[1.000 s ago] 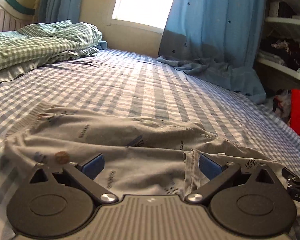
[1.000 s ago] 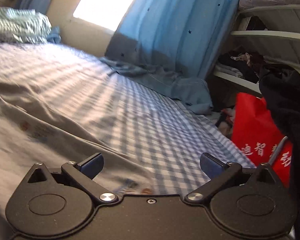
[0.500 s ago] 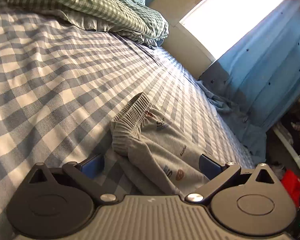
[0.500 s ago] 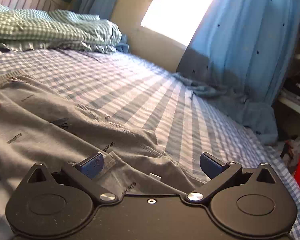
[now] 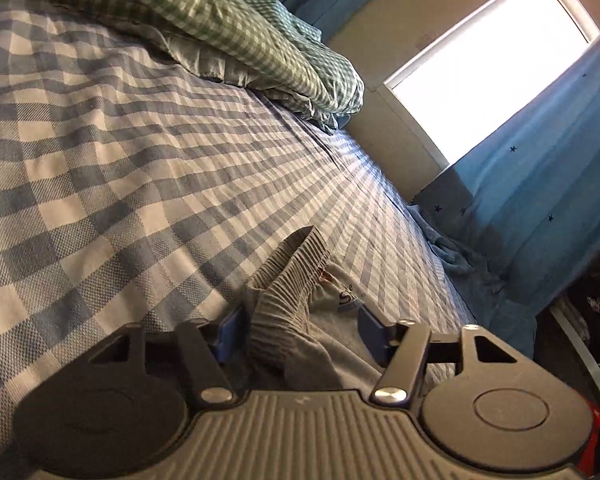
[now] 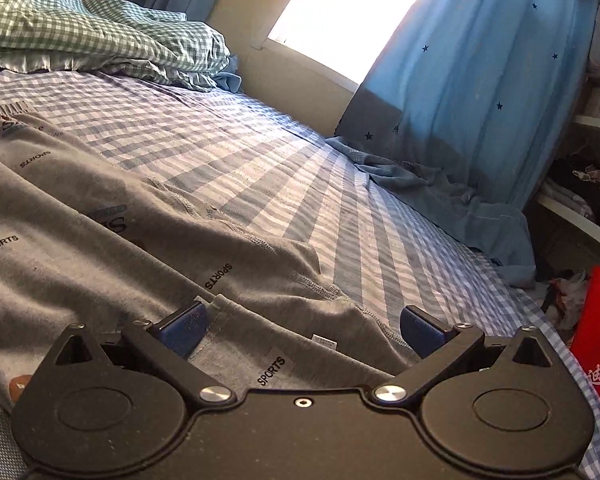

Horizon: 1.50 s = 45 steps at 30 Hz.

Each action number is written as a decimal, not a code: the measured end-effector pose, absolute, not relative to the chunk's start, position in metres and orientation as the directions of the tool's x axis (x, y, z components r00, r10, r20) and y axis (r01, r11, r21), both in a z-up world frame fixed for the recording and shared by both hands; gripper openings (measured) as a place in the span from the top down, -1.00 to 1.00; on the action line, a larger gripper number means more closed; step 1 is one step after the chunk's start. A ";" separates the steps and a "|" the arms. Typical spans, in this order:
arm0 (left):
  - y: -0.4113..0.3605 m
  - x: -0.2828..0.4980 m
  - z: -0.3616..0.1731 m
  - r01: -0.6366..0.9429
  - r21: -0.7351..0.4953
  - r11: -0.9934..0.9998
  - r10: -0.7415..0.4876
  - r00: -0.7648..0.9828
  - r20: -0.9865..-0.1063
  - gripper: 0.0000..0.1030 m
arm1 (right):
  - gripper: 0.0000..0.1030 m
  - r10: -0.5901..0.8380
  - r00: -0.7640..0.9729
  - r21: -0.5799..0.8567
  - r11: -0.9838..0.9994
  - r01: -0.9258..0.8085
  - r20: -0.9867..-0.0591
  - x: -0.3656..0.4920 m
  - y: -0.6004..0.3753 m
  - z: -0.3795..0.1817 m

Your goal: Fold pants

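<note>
My left gripper (image 5: 300, 330): jaws apart, straddling the ribbed waistband (image 5: 288, 280) of the pants, not yet closed, placed so I can pinch that bunched edge.
My right gripper (image 6: 306, 326): jaws wide, low over the leg end of the pants (image 6: 140, 232), holding nothing; I judge it is lined up to take the hem.
Pants: grey, printed SPORTS, spread mostly flat on the bed (image 6: 300, 168) and rumpled near both grippers, so folding looks barely started.
Beyond: a green checked quilt (image 6: 100, 36) heaped at the head, blue curtain (image 6: 480, 92) by the window.
</note>
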<state>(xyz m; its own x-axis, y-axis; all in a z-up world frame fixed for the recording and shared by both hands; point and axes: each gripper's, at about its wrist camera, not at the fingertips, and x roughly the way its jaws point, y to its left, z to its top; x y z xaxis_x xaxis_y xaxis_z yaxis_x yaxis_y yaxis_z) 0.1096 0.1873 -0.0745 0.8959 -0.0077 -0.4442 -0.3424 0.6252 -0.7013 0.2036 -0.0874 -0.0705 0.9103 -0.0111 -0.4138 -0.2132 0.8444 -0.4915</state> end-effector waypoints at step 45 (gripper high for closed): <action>-0.270 0.147 -0.012 0.640 0.043 0.767 -0.509 0.648 -0.566 0.14 | -0.99 -0.336 0.834 -0.240 0.937 0.252 -0.437 0.059 -0.425 -0.063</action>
